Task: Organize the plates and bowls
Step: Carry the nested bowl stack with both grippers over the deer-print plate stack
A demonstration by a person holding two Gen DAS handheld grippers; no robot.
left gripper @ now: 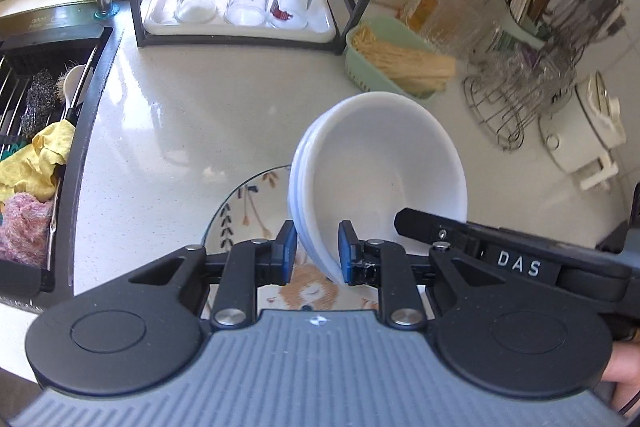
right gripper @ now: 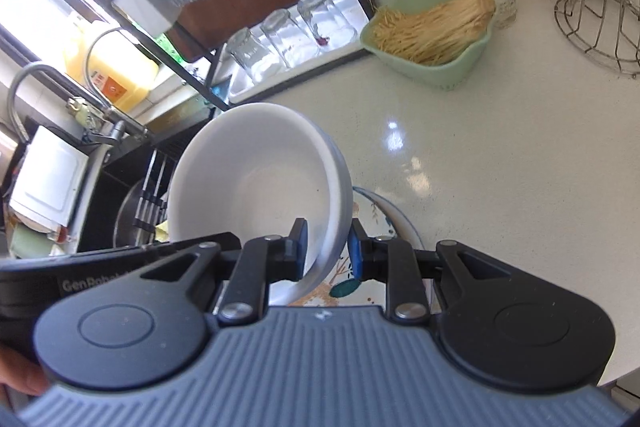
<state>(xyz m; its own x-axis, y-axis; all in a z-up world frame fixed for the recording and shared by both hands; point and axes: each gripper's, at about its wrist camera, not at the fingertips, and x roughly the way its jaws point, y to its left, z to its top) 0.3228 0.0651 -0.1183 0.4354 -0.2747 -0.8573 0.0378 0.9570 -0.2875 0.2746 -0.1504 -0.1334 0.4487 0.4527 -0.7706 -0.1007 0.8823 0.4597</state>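
A stack of white bowls (left gripper: 380,167) hangs tilted above a patterned plate (left gripper: 248,211) that lies on the pale countertop. My left gripper (left gripper: 318,251) is shut on the stack's near rim, its blue pads on either side of the wall. The right gripper's black finger reaches into the bowl from the right in the left wrist view. In the right wrist view the same white bowls (right gripper: 256,179) are held from the opposite side, with my right gripper (right gripper: 327,253) shut on their rim. The patterned plate (right gripper: 384,223) shows beneath them.
A black rack holds a white tray (left gripper: 240,23) with three upturned glasses at the back. A green basket (left gripper: 384,59) of noodles, glass jars and a wire rack (left gripper: 516,99) stand to the right. The sink (left gripper: 36,131) with cloths and scourers lies left. A hand shows at the lower right.
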